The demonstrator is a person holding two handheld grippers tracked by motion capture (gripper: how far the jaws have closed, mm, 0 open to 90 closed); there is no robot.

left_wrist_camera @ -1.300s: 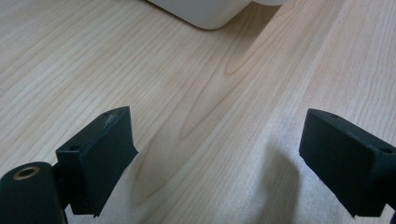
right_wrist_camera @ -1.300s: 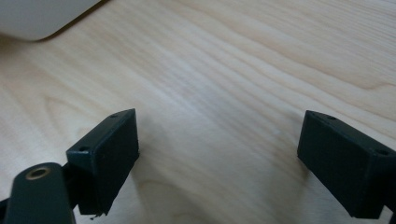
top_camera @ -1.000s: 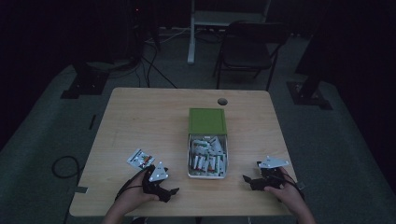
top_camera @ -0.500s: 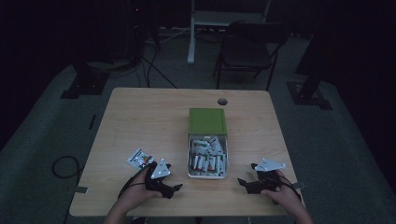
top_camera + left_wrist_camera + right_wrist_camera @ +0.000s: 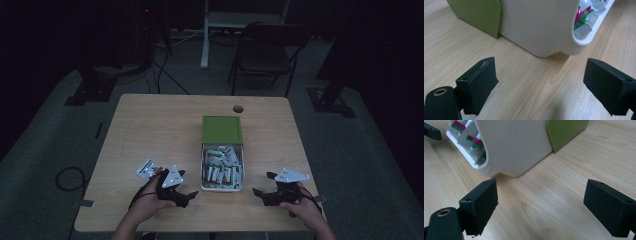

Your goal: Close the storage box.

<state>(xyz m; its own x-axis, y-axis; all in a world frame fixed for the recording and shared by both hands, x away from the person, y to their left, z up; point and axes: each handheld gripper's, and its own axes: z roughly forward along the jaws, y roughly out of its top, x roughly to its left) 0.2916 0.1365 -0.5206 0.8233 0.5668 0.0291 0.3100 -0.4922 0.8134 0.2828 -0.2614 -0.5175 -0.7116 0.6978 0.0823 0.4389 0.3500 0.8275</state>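
High view: two black hand-held grippers, left gripper and right gripper, both resting low on the light wooden table, jaws spread wide and empty. One white plastic bin of small packets lies between them, near each; one green lid touches its far end. One flat printed packet beside the left gripper.

Left gripper view: bin just ahead, untouched. Packet writing unreadable.

Right gripper view: same bin ahead, apart from jaws.

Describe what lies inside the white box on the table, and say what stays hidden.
The white box holds a heap of small white packets with green and pink markings. Anything beneath the top packets, and the box floor, is covered.
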